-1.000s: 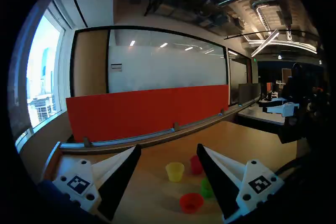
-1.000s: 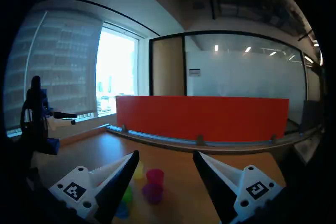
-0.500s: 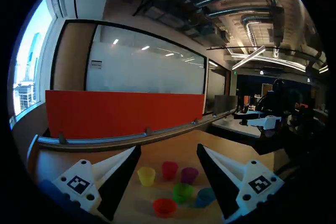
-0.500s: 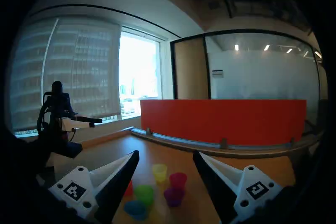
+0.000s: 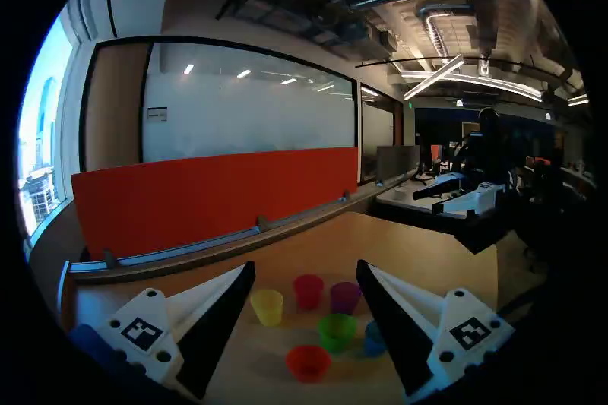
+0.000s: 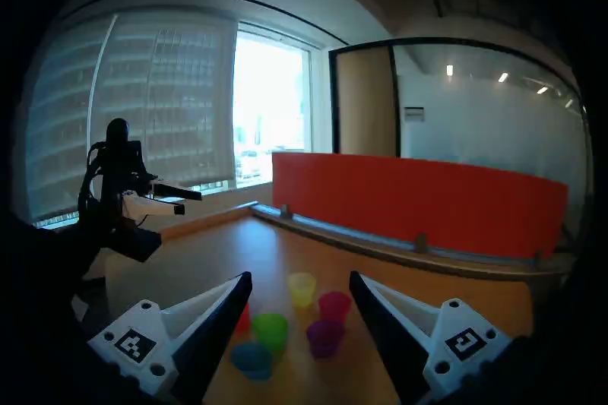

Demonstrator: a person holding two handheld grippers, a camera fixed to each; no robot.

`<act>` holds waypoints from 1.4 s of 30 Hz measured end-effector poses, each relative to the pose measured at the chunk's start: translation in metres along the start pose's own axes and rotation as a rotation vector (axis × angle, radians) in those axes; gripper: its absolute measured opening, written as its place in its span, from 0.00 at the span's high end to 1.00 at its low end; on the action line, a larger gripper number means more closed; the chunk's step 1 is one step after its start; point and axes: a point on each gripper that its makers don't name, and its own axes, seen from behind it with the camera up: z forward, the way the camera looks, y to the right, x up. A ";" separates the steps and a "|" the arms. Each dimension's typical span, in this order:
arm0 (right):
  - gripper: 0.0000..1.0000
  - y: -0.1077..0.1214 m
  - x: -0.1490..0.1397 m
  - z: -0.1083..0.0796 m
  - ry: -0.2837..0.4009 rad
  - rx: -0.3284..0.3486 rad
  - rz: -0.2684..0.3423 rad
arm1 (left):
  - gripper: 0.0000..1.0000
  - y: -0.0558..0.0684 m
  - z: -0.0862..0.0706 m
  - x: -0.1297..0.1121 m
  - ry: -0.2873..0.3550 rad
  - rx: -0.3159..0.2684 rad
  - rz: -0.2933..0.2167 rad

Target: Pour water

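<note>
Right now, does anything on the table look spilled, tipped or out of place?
Nothing stands out: the six coloured cups stand upright together on the table, with no spill visible.

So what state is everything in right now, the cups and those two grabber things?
Left gripper: fingers open, holding nothing.
Right gripper: fingers open, holding nothing.
Yellow cup: upright.
Pink cup: upright.
Purple cup: upright.
Green cup: upright.
Blue cup: upright.
Red cup: upright.
Whether any holds water: cannot tell.

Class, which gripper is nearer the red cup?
Left. The red cup sits ahead of the left gripper, between its fingers; from the right gripper it lies beyond the blue cup.
</note>
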 end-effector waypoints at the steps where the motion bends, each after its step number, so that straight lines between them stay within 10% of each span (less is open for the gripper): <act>1: 0.01 -0.001 -0.003 0.001 -0.009 0.007 0.001 | 0.01 0.001 0.001 -0.002 -0.006 -0.007 0.002; 42: 0.01 -0.027 -0.131 0.024 -0.287 0.169 -0.170 | 0.01 0.028 0.059 -0.113 -0.361 -0.238 0.159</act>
